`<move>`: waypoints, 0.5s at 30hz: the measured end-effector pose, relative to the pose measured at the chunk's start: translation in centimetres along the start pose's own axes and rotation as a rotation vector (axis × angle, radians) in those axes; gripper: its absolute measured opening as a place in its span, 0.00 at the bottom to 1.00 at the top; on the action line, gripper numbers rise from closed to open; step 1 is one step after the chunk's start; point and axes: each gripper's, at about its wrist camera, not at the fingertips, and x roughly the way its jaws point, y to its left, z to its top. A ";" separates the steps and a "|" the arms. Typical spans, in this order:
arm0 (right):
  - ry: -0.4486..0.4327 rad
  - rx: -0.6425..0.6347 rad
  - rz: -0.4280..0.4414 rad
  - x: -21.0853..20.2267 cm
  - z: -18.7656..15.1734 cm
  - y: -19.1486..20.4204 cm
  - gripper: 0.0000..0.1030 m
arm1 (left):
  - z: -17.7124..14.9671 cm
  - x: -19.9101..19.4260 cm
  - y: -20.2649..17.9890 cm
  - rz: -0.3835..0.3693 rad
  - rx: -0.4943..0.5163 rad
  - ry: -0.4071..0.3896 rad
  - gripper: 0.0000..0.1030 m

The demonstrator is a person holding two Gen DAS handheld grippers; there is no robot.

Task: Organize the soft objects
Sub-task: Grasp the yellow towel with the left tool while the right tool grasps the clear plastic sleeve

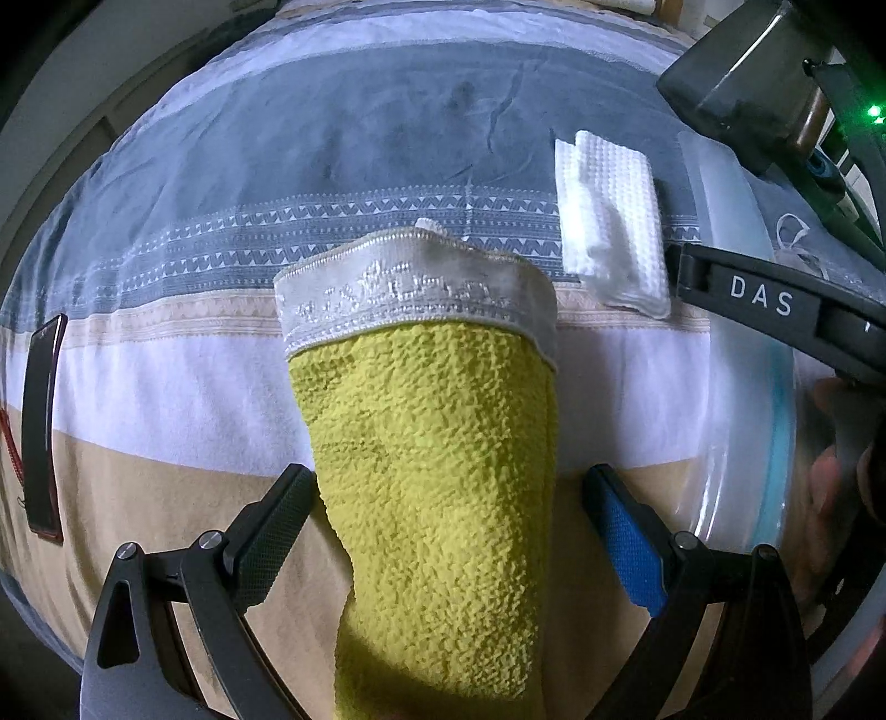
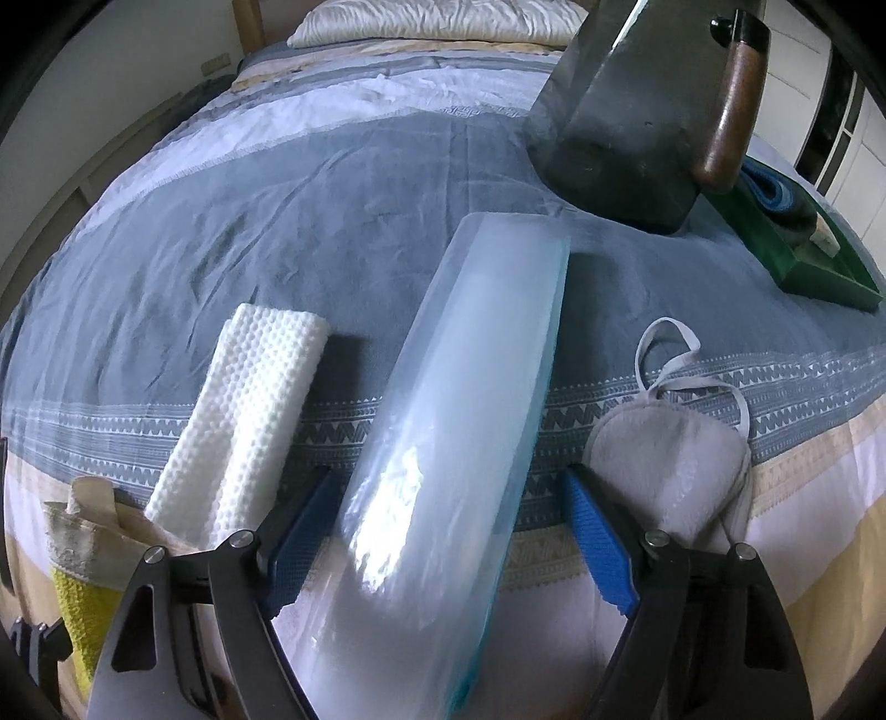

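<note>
A folded yellow-green towel (image 1: 437, 487) with a white lace band lies on the bed between the fingers of my left gripper (image 1: 448, 531), which is open; the left finger touches its edge. It also shows at the lower left of the right wrist view (image 2: 83, 576). A folded white waffle cloth (image 1: 609, 221) (image 2: 255, 426) lies beyond it. A clear plastic zip bag (image 2: 454, 471) (image 1: 736, 354) lies between the fingers of my right gripper (image 2: 454, 548), which is open. A grey plush pad (image 2: 675, 459) with a white loop lies to the right.
The striped grey, white and beige bedspread (image 1: 277, 166) covers the bed. A dark bag with a brown handle (image 2: 642, 138) stands at the back right, beside a green tray (image 2: 808, 260) of rolled items. A dark phone (image 1: 41, 426) lies at the left. A pillow (image 2: 432, 19) is at the head.
</note>
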 end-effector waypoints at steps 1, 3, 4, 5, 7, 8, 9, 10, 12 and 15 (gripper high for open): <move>-0.001 0.000 0.001 0.0 0.0 0.0 0.79 | 0.0 0.1 0.1 0.001 0.000 0.000 0.92; -0.003 -0.001 0.005 0.1 0.0 -0.1 0.80 | 0.1 0.4 0.2 0.004 0.002 -0.001 0.92; -0.004 -0.003 0.005 0.1 -0.1 -0.1 0.80 | 0.1 0.5 0.2 0.005 0.003 -0.002 0.92; -0.005 -0.006 0.004 0.2 -0.1 0.0 0.80 | 0.1 0.7 0.2 0.006 0.003 -0.003 0.92; -0.003 -0.006 0.003 0.2 -0.2 0.0 0.79 | 0.1 0.9 0.0 0.007 0.006 -0.006 0.92; -0.001 -0.004 0.002 0.2 -0.2 0.0 0.78 | 0.0 1.0 0.0 0.008 0.006 -0.008 0.92; 0.000 -0.002 0.001 0.2 -0.2 0.0 0.75 | -0.2 0.9 -0.1 0.008 0.005 -0.011 0.92; 0.001 -0.002 -0.006 0.3 -0.2 0.1 0.70 | -0.3 0.9 -0.1 0.008 0.004 -0.014 0.92; 0.002 0.003 -0.013 0.3 0.0 0.1 0.62 | -0.3 1.0 -0.1 0.008 0.005 -0.013 0.91; 0.000 0.000 -0.019 0.3 0.2 0.2 0.52 | -0.4 0.9 0.0 0.007 0.006 -0.014 0.90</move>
